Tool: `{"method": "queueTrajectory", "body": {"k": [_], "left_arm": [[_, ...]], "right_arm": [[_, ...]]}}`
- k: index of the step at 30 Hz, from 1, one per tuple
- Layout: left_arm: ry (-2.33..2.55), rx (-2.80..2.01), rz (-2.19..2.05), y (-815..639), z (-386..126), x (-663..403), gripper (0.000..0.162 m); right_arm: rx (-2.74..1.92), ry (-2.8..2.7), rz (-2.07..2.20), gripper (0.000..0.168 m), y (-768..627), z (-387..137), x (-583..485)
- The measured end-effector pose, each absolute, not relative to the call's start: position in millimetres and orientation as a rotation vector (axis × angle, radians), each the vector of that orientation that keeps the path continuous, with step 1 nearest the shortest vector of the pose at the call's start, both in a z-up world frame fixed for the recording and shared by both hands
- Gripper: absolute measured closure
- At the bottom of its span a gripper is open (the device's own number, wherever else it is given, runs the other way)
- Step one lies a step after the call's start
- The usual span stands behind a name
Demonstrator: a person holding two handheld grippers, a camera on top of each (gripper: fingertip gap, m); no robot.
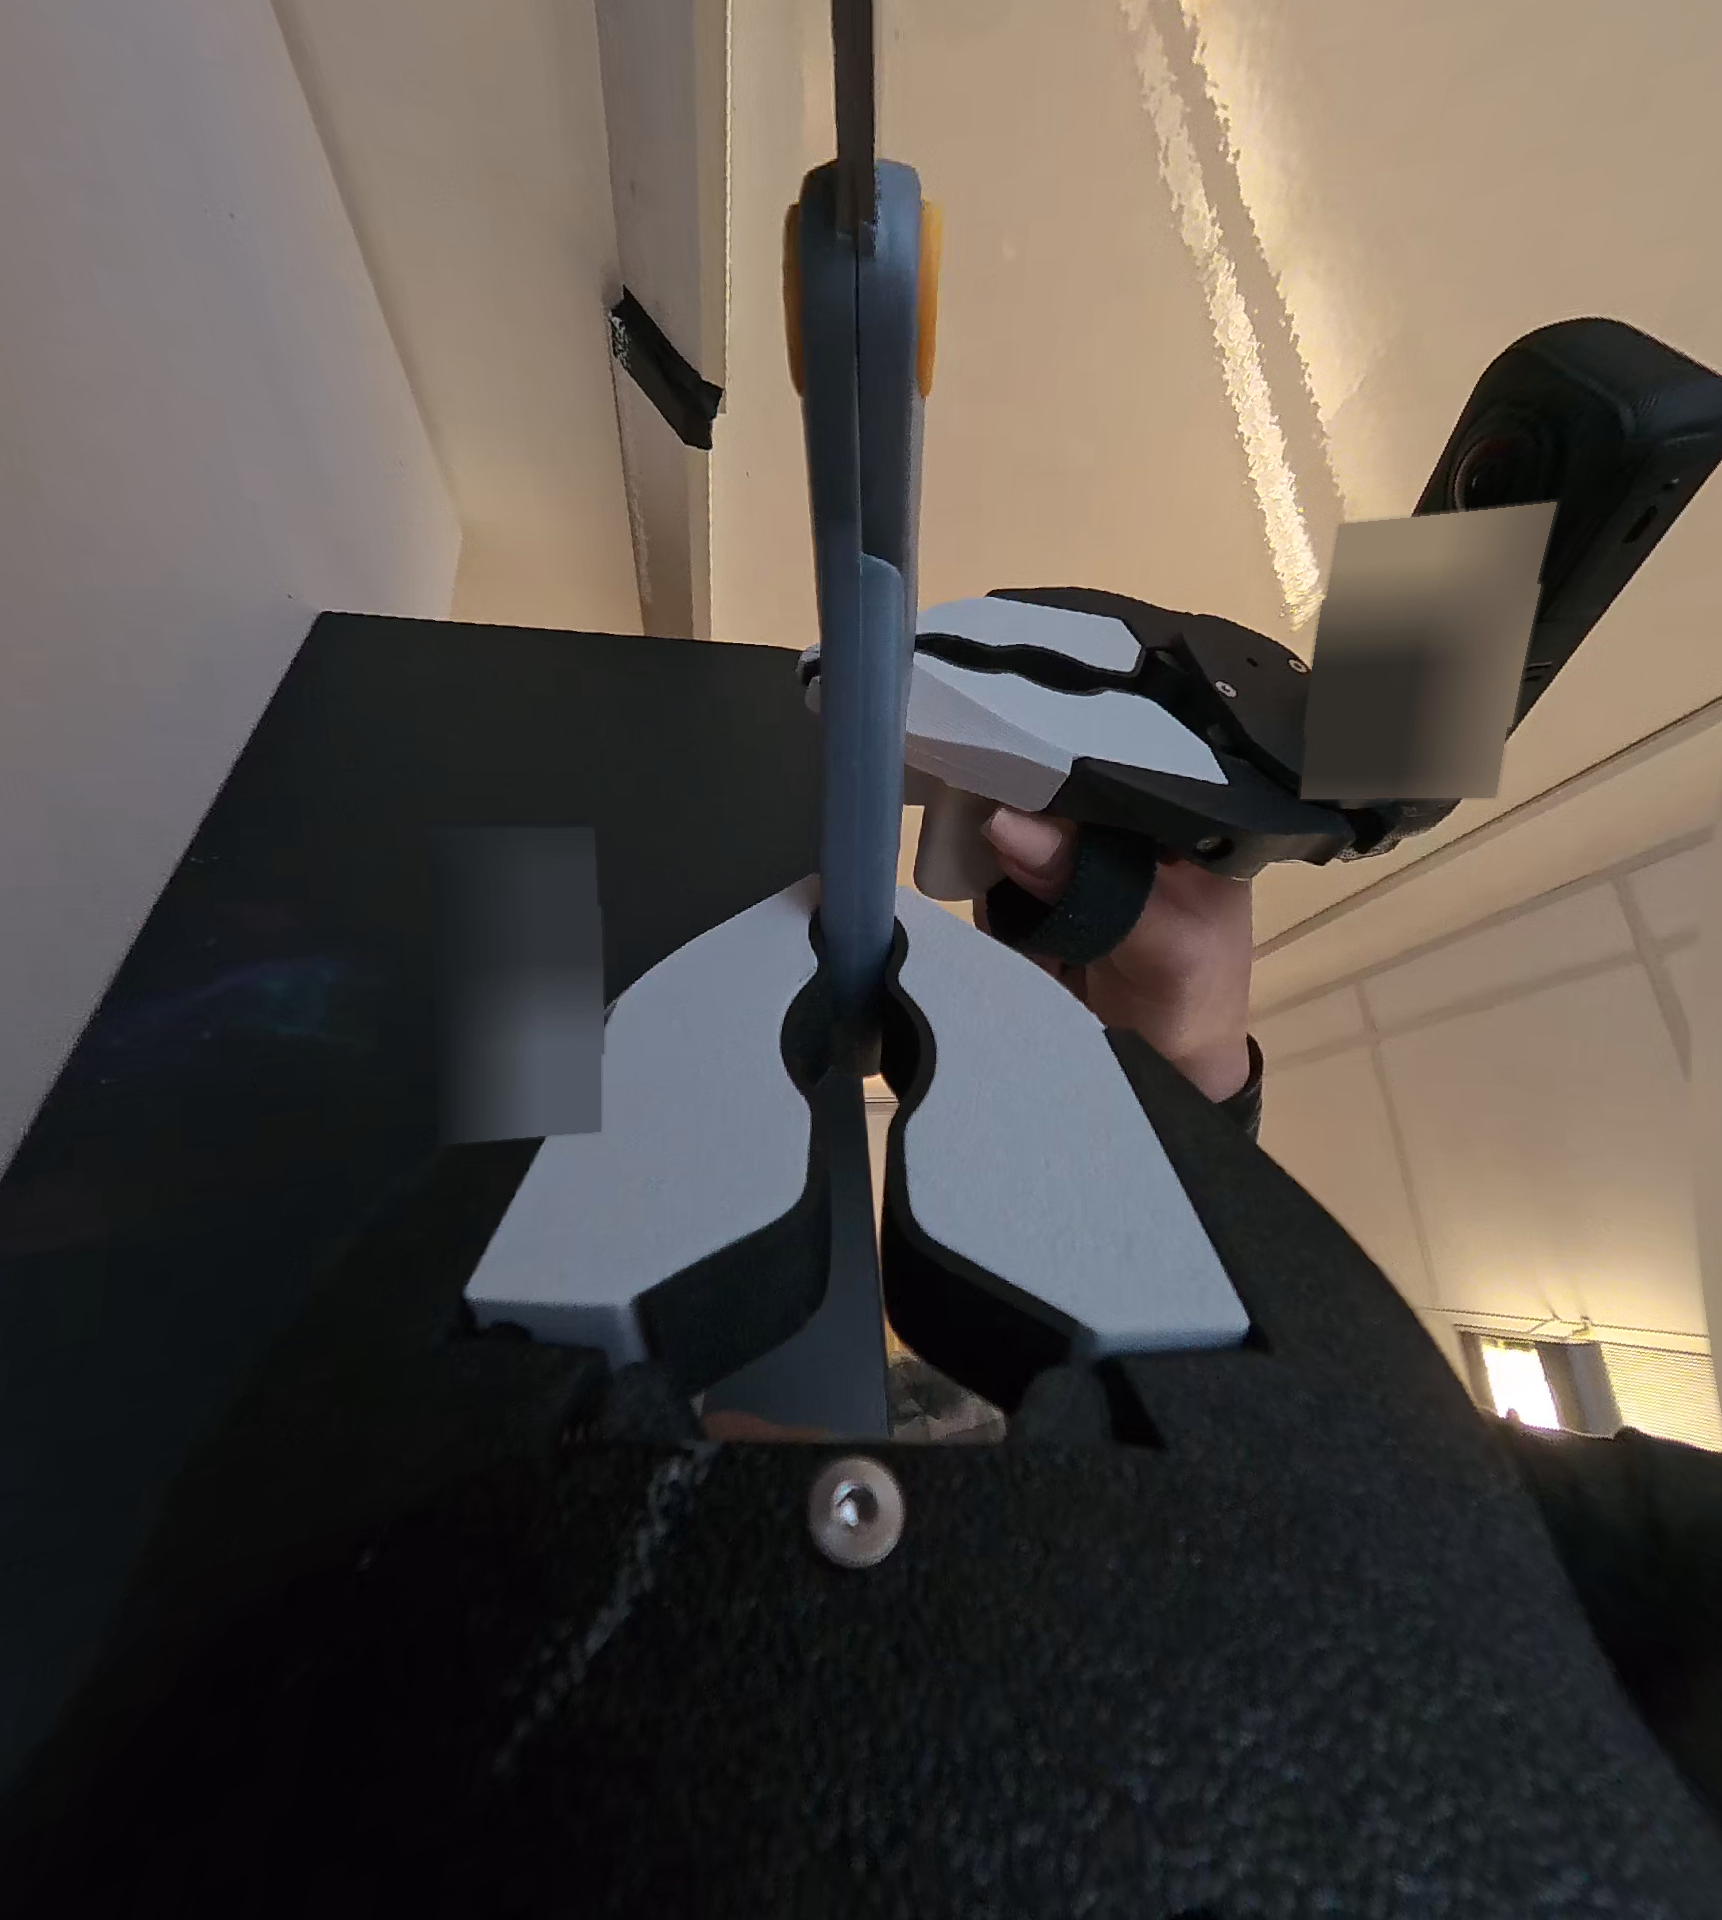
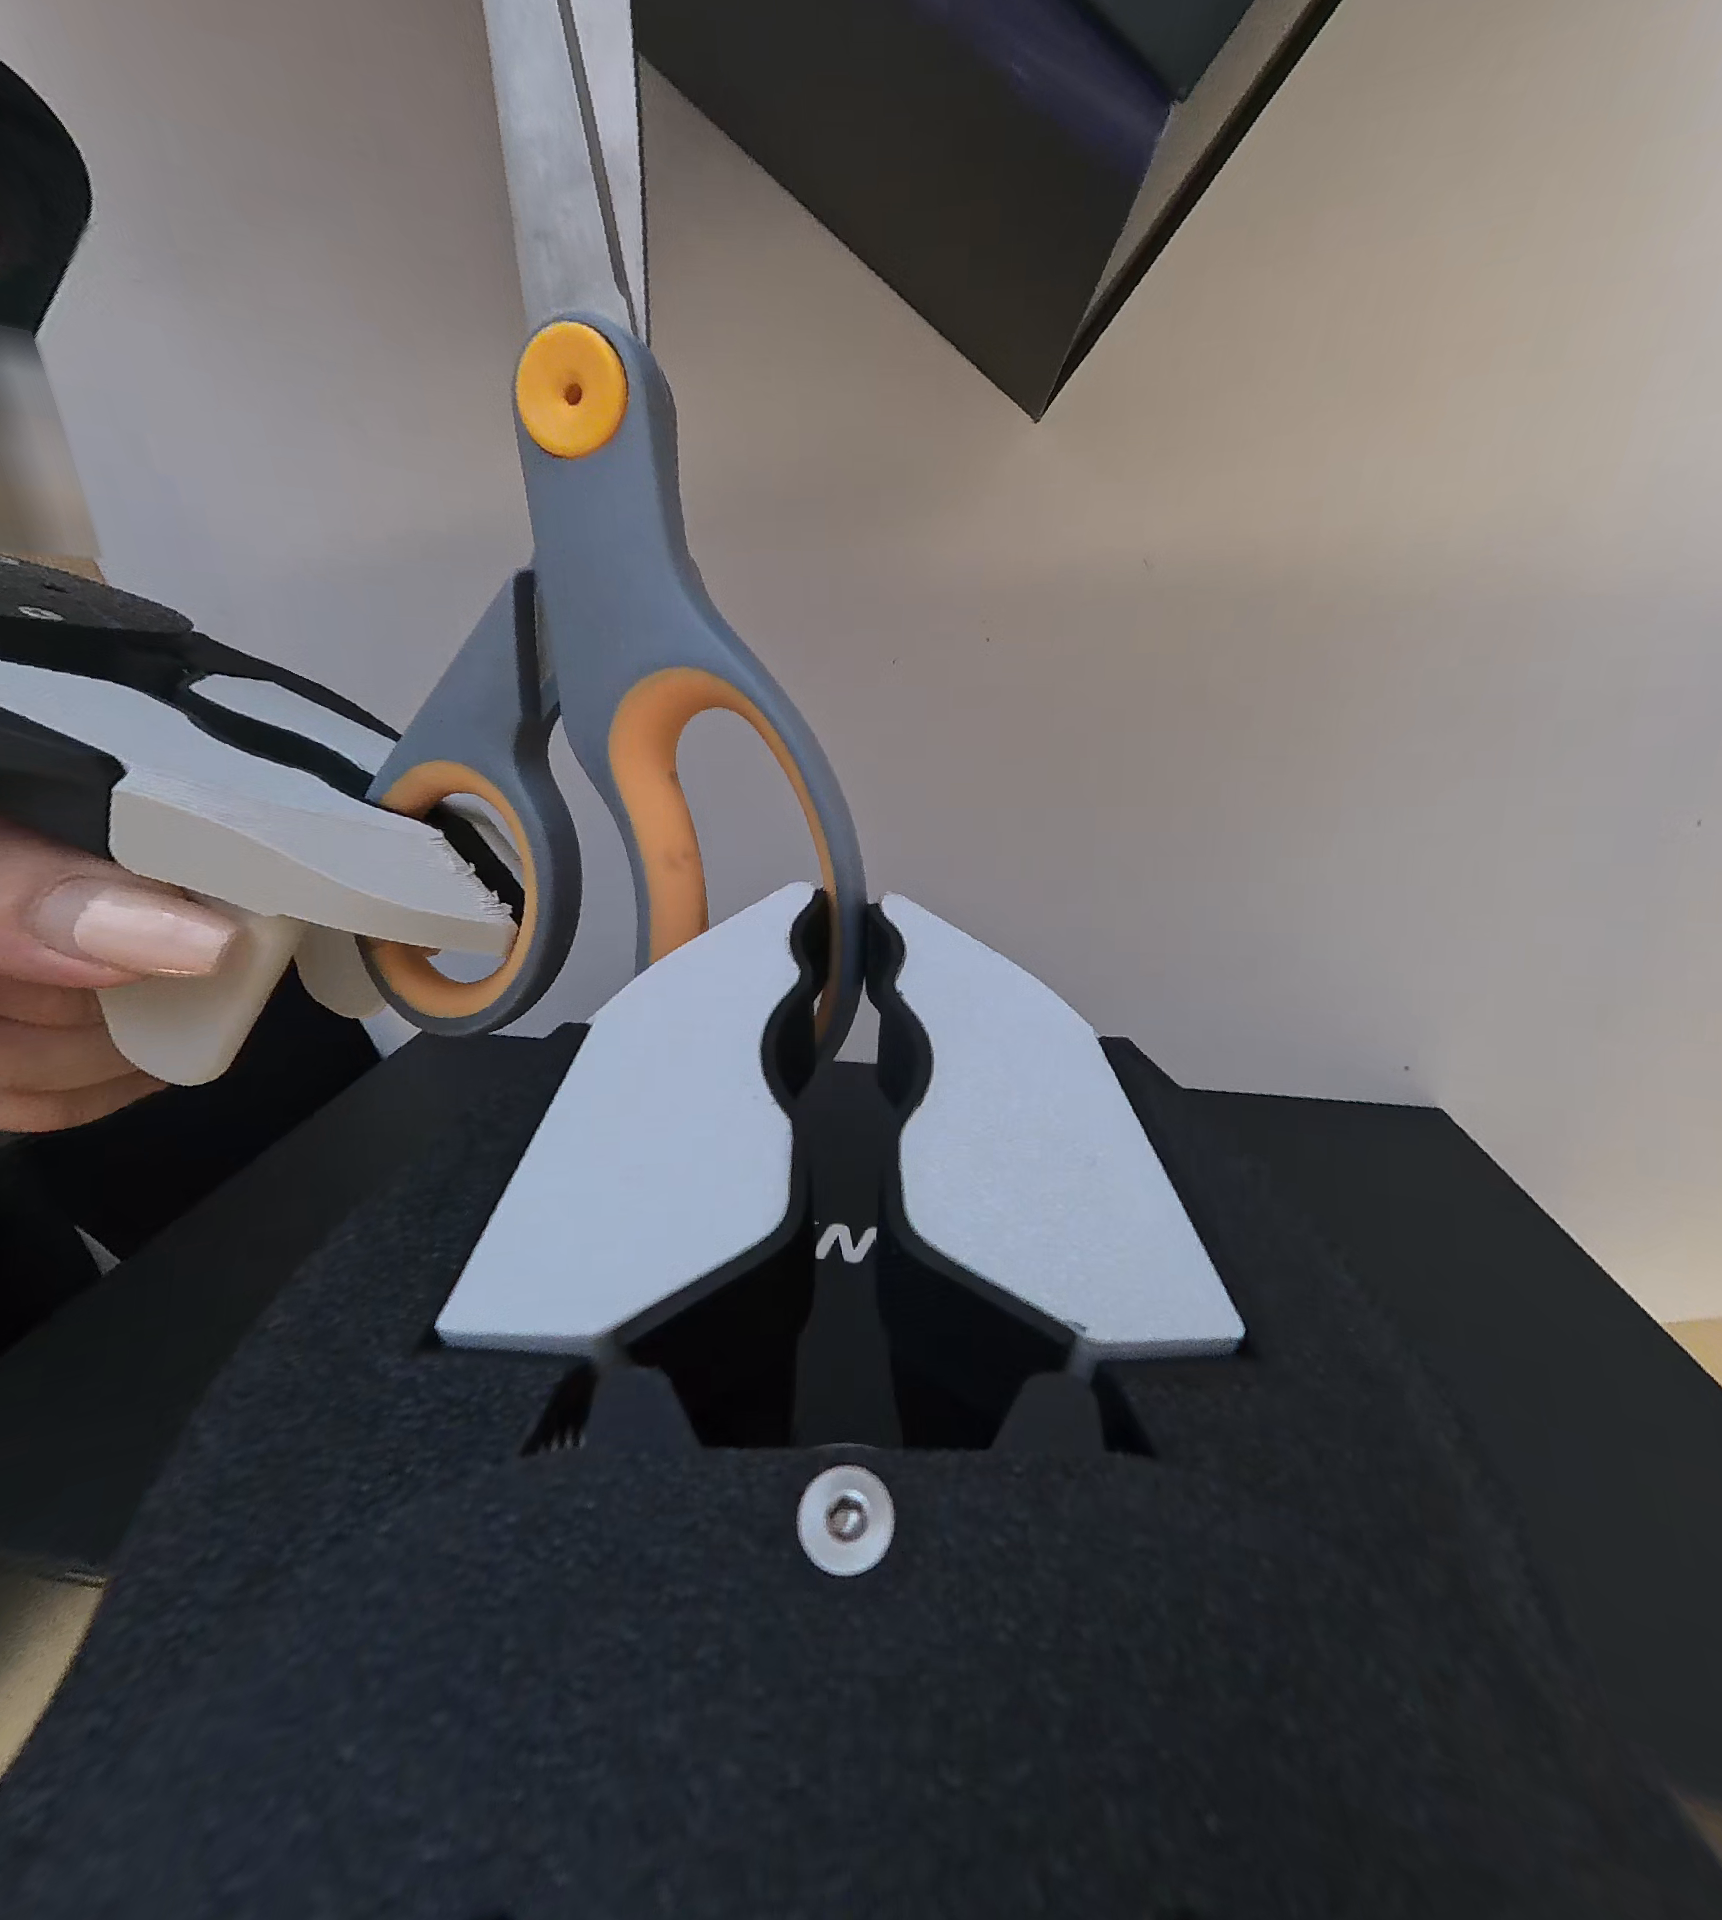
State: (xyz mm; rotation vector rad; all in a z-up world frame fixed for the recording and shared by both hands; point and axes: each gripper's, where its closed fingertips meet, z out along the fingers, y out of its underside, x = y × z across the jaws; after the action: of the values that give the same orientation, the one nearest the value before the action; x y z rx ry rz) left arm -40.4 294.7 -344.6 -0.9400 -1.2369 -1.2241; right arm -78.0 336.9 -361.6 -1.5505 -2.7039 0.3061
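Wall (image 2: 1356, 727), pale, forms the backdrop; scissors (image 2: 628, 623), grey with orange lining, stand upright before it, long axis near vertical, blades together and running up out of frame, handles lowest; right gripper (image 2: 841, 935) is clamped from below on the rim of the larger handle loop; left gripper (image 1: 852, 1023) is closed on the smaller loop, reaching in crosswise to the blades; neither is nearer, both touch; orange pivot cap (image 2: 571, 403) sits above both grips

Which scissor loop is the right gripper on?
The larger loop: the right gripper pinches its rim. The left gripper has the smaller loop.
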Motion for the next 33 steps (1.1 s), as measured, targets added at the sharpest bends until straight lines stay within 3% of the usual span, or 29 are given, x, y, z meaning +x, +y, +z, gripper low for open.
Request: {"method": "queueTrajectory", "body": {"k": [33], "left_arm": [[-1.206, -1.018, -1.231, 290.9, -347.6, -36.5, 0.159]], "right_arm": [[-1.657, -2.664, 0.401, 0.162, 339.1, -365.8, -69.9]]}}
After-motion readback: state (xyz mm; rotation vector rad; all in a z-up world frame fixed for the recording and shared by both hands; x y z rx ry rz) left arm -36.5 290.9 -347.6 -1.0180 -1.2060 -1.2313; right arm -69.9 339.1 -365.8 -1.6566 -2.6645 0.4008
